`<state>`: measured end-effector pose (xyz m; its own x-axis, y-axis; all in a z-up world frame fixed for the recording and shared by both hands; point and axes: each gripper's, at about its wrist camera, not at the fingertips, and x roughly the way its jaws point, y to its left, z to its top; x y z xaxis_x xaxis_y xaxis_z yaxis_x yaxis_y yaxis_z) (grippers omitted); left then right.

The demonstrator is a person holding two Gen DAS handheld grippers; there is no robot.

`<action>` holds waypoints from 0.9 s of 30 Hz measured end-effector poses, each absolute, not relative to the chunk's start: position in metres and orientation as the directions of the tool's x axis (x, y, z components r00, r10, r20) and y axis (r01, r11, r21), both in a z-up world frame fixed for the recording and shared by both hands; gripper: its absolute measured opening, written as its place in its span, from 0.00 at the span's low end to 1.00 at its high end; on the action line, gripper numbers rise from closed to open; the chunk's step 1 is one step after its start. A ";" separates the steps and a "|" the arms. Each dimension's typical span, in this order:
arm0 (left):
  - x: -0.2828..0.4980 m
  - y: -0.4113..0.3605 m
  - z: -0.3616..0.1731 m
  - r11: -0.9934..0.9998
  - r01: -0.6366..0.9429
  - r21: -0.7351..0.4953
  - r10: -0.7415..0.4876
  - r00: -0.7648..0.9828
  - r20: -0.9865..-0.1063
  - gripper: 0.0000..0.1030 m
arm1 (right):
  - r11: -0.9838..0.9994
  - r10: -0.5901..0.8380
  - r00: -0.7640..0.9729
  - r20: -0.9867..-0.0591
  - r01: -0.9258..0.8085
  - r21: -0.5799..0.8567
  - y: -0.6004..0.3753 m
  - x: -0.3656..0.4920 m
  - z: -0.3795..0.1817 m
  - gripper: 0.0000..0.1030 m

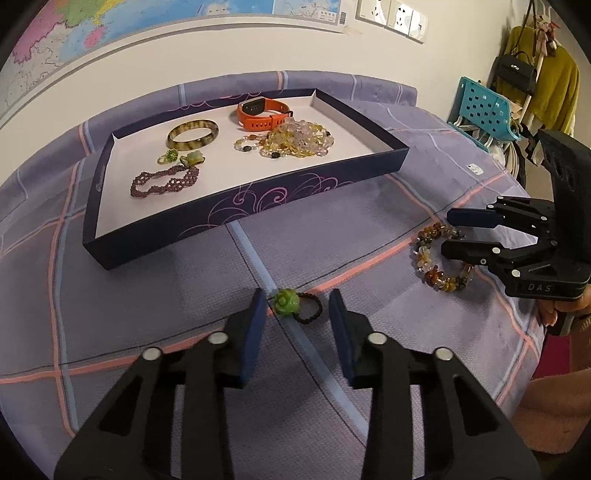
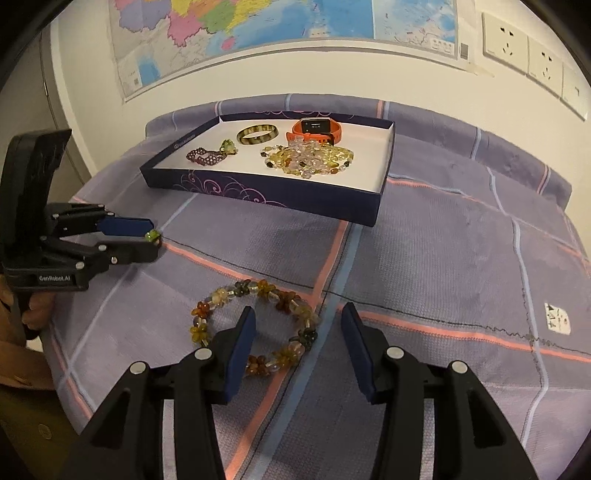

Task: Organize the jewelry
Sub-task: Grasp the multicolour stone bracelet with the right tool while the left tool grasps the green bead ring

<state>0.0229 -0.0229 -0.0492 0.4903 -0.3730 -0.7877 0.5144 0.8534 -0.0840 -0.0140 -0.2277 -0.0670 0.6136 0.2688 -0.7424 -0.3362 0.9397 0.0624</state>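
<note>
Left gripper (image 1: 297,306), fingers spread wide and holding nothing, straddles a green flower ring (image 1: 293,304) on the purple plaid cloth (image 1: 147,295). Right gripper (image 2: 297,326), equally wide and empty-handed, brackets an amber bead bracelet (image 2: 255,325). Farther back, a shallow box (image 1: 236,206) holds other jewelry.

A room in a home, likely a bedroom. A purple plaid cloth (image 1: 369,206) with pink and blue stripes covers a padded surface against a white wall. A large colourful map (image 2: 258,33) and white wall sockets (image 2: 517,44) hang above. At the right, a handbag (image 1: 517,72) and mustard garment (image 1: 554,81) hang beside a teal plastic chair (image 1: 484,107).
</note>
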 end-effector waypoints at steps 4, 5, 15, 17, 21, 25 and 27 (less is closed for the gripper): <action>0.022 -0.022 -0.049 0.857 0.509 -0.086 -0.372 0.494 -0.786 0.25 | 0.936 0.273 0.609 -0.745 -0.347 0.059 -0.226 -0.014 -0.067 0.24; 0.021 -0.022 -0.049 0.857 0.509 -0.082 -0.370 0.496 -0.785 0.25 | 0.935 0.273 0.607 -0.746 -0.350 0.058 -0.225 -0.014 -0.067 0.23; 0.018 -0.017 -0.046 0.859 0.501 -0.107 -0.387 0.497 -0.776 0.24 | 0.932 0.309 0.615 -0.725 -0.346 0.104 -0.223 -0.015 -0.060 0.09; 0.018 -0.015 -0.044 0.860 0.498 -0.109 -0.388 0.502 -0.773 0.24 | 0.932 0.311 0.629 -0.712 -0.350 0.098 -0.221 -0.017 -0.055 0.09; 0.019 -0.012 -0.040 0.861 0.496 -0.116 -0.397 0.510 -0.763 0.24 | 0.926 0.319 0.655 -0.685 -0.368 0.080 -0.214 -0.017 -0.040 0.09; 0.018 -0.010 -0.035 0.863 0.493 -0.111 -0.396 0.522 -0.756 0.24 | 0.918 0.329 0.668 -0.668 -0.393 0.060 -0.206 -0.018 -0.029 0.09; 0.018 -0.009 -0.032 0.864 0.491 -0.108 -0.394 0.527 -0.753 0.24 | 0.915 0.326 0.675 -0.662 -0.402 0.040 -0.203 -0.018 -0.023 0.09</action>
<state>0.0176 -0.0089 -0.0322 0.5274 -0.3937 -0.7529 0.4915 0.8642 -0.1077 -0.0179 -0.2033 -0.0235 0.6750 0.3259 -0.6620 -0.4024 0.9146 0.0399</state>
